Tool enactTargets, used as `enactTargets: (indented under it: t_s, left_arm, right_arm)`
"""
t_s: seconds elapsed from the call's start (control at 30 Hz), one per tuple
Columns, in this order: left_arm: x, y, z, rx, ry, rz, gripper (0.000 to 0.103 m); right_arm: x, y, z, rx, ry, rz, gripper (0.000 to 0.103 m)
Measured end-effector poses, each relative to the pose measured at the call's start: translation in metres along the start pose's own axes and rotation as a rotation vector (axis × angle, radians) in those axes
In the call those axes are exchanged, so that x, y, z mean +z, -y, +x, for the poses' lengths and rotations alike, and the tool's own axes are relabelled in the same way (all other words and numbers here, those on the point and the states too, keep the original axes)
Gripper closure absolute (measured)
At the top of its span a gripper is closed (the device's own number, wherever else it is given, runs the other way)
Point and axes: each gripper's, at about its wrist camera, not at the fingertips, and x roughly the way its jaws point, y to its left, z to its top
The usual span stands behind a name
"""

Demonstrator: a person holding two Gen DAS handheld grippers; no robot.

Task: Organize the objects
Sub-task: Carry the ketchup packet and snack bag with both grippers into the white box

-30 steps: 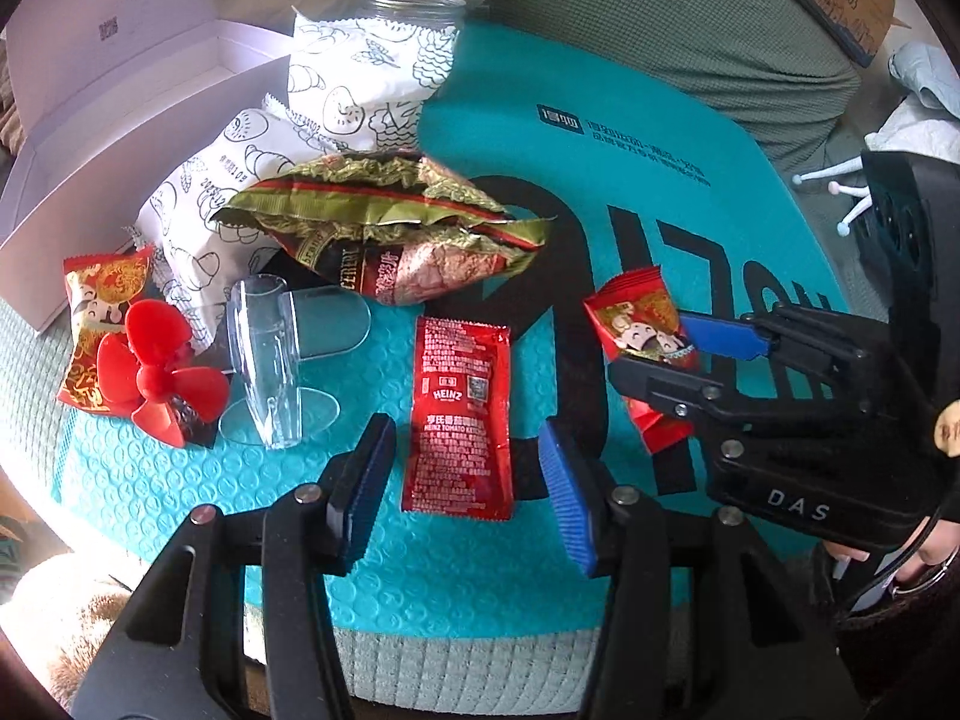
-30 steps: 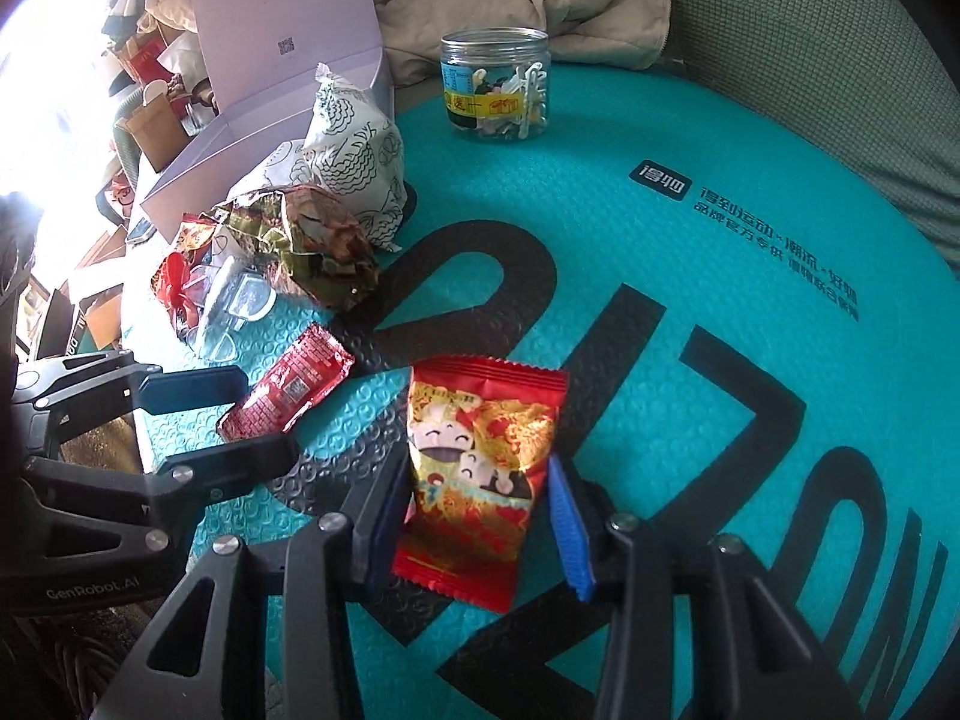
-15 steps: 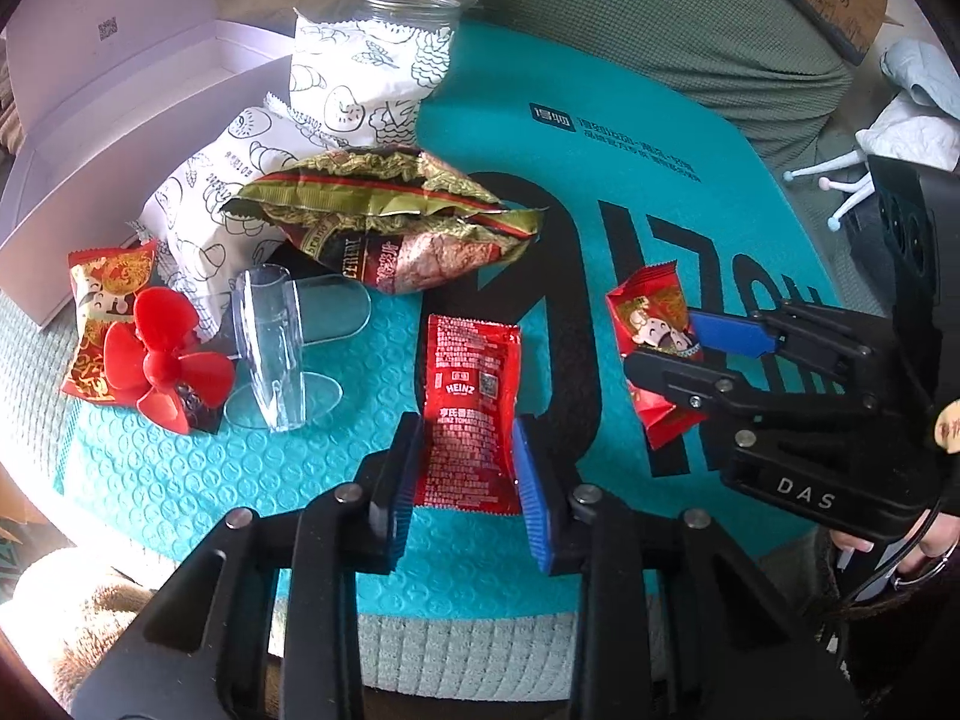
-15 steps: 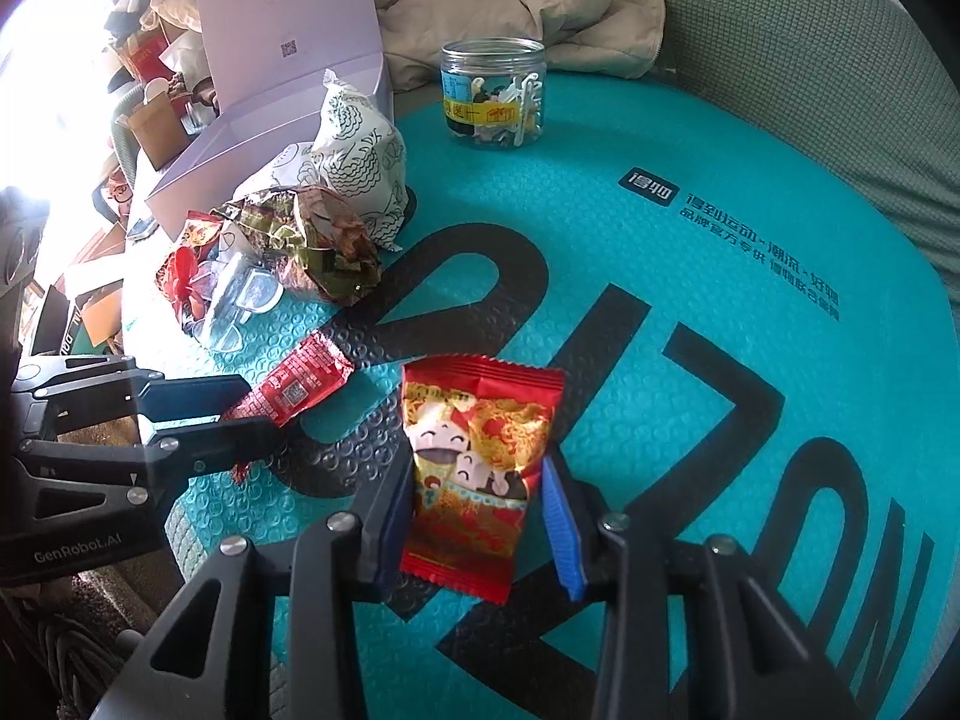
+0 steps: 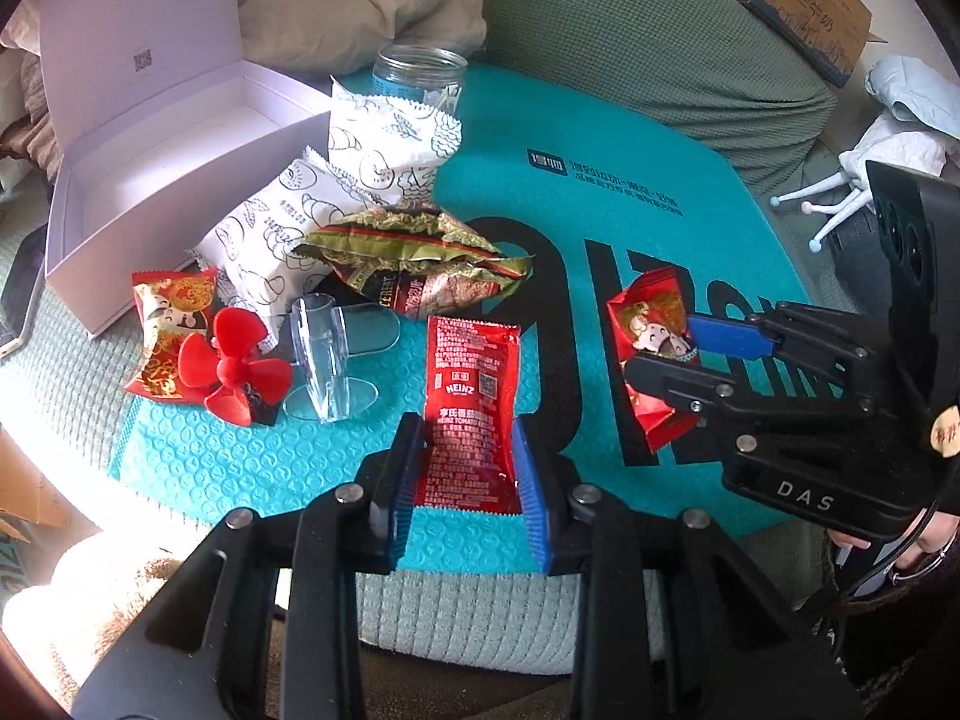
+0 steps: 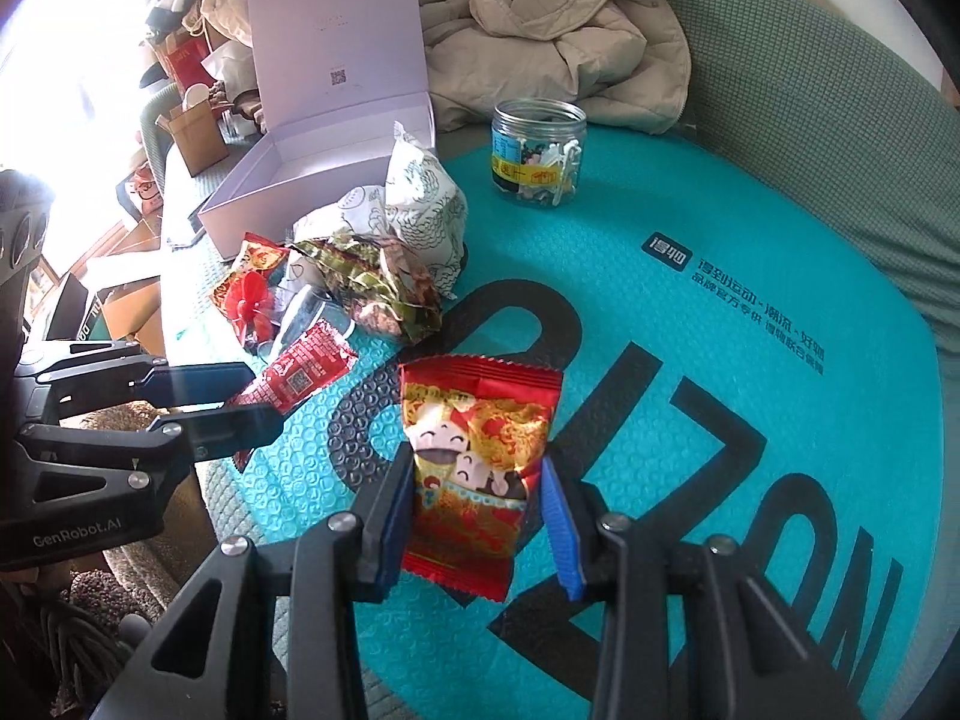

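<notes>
Your teal foam mat point(image 5: 600, 192) over the green cushion point(image 5: 660, 60), bearing a Heinz ketchup sachet point(image 5: 471, 384), red snack packets point(image 6: 480, 456), clear jar point(image 6: 537, 153), red propeller point(image 5: 231, 369), open white box point(image 5: 162, 138)

- ketchup packet point(image 5: 471, 414): near end covered by the left tongs point(image 5: 468, 474); small print unreadable.
- red snack packet point(image 6: 477, 468): side edges behind the right tongs point(image 6: 480, 516).
- second snack packet point(image 5: 171, 330), left of the left tongs: partly behind red propeller point(image 5: 231, 369).
- jar point(image 5: 420, 75), far ahead: lower half behind white bag point(image 5: 390, 144).
- white box point(image 5: 156, 138): lid cut by frame edge.
</notes>
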Motion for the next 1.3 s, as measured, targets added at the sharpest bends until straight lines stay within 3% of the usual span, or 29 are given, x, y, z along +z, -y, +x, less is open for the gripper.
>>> enactTargets:
  t_s: [0.6,1.0,1.3]
  left_arm:
    - [-0.013,-0.03,-0.075,0.142,0.098,-0.072,0.074]
    - [-0.019,-0.061,-0.087,0.208,0.091,-0.131,0.074]
    - [-0.005,-0.08,-0.08,0.248,0.095,-0.12,0.074]
  right_arm:
    - [0.028,-0.071,-0.031,0.141,0.079,-0.15,0.063]
    - [0.051,-0.109,-0.018,0.217,0.066,-0.235,0.063]
    - [0.075,-0.119,0.0,0.249,0.046,-0.244,0.063]
